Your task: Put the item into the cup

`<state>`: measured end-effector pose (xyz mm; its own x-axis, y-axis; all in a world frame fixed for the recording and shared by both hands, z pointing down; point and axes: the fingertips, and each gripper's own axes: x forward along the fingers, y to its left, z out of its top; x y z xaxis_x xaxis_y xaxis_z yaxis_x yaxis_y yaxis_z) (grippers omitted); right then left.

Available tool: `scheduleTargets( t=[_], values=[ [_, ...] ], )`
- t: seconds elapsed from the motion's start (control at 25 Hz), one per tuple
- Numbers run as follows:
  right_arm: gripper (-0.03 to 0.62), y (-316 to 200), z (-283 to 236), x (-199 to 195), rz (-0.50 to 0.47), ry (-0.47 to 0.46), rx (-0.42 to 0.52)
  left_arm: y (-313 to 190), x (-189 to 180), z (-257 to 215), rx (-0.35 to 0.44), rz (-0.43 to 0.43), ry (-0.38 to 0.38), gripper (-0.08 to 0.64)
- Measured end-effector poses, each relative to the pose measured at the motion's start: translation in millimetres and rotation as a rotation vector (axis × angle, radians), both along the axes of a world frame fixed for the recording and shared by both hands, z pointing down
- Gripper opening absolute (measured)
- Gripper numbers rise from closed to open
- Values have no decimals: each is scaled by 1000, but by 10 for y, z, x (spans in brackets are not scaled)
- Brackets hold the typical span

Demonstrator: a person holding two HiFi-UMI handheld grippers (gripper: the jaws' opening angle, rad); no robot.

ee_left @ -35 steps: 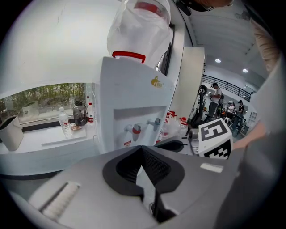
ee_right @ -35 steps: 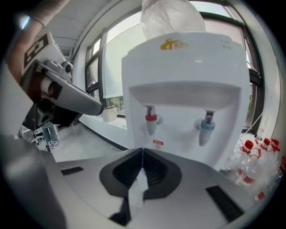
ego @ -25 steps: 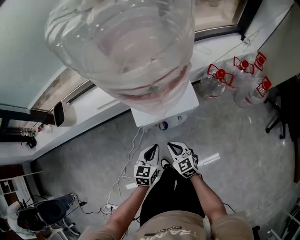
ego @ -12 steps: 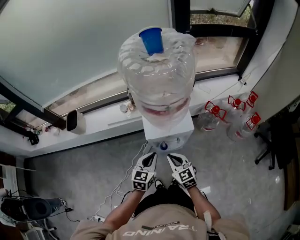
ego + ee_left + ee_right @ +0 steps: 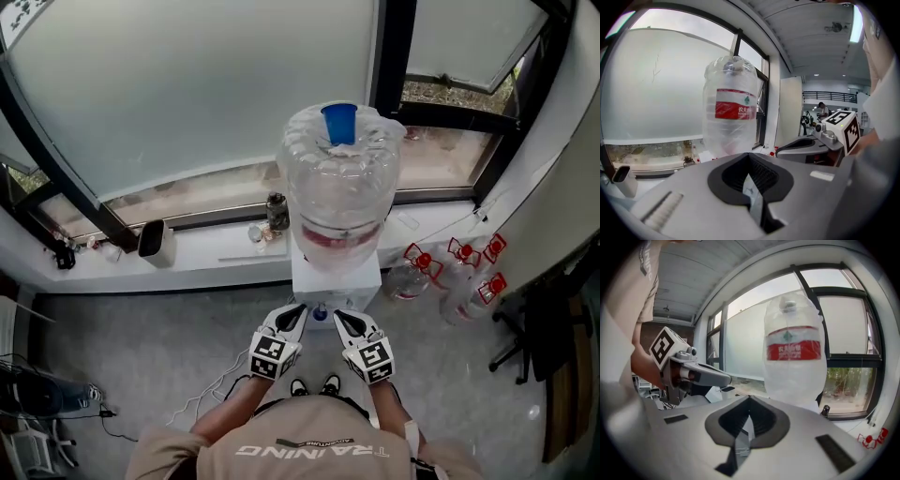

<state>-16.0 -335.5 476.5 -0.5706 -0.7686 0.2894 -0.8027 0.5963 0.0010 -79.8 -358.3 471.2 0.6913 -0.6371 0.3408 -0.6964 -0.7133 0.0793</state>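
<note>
My left claw (image 5: 292, 317) and right claw (image 5: 342, 319) are both closed, jaws pressed together on nothing. They sit side by side just below the large clear plastic water bottle (image 5: 339, 187). The small blue plastic cup (image 5: 339, 122) stands on top of that bottle, well above my claws. Its inside is too small to make out.

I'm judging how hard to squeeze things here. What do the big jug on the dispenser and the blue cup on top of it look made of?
The jug looks like clear, glossy plastic: you can see through it, and its ribbed walls catch highlights. The blue cup is opaque and evenly coloured, likely plastic, but too small here to be sure.
</note>
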Motion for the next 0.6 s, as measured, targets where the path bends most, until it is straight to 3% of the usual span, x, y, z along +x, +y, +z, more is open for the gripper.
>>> scheduleTargets(
  t=[0.6],
  values=[
    [11, 81, -980, 44, -22, -60, 125, -27, -115, -962, 173, -27, 107, 8]
  ],
)
